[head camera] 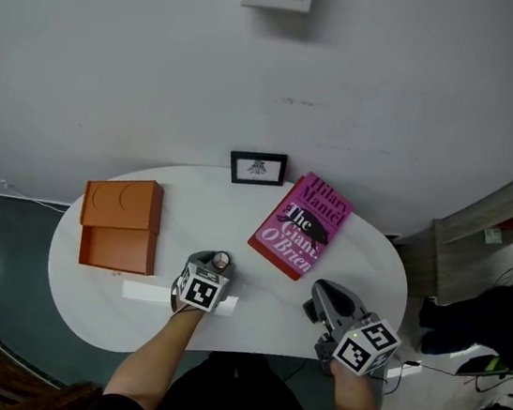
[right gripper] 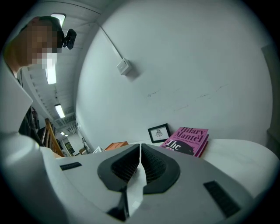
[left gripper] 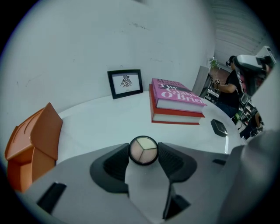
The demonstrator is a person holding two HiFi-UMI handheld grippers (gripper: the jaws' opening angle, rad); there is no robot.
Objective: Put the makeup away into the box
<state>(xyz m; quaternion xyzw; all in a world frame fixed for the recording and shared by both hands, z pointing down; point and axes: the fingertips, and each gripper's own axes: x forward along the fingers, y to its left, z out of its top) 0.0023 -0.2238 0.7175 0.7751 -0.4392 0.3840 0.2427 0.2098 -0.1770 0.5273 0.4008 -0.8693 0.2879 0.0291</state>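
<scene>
A round black makeup compact point(left gripper: 143, 150) with three pale shades sits between the pads of my left gripper point(left gripper: 143, 158), and both pads touch its rim. In the head view the compact point(head camera: 221, 260) shows at the tip of the left gripper point(head camera: 214, 265), over the table's near middle. The orange box point(head camera: 121, 224) stands open at the table's left, its lid tilted back, to the left of that gripper; the box point(left gripper: 31, 144) also shows in the left gripper view. My right gripper point(head camera: 323, 297) is shut and empty near the table's front right, its jaws point(right gripper: 139, 153) pressed together.
A pink book point(head camera: 299, 225) lies right of the middle of the oval white table point(head camera: 362, 262). A small black picture frame point(head camera: 258, 167) stands at the back against the wall. A white paper strip point(head camera: 145, 293) lies under the left gripper. A person stands off to the right.
</scene>
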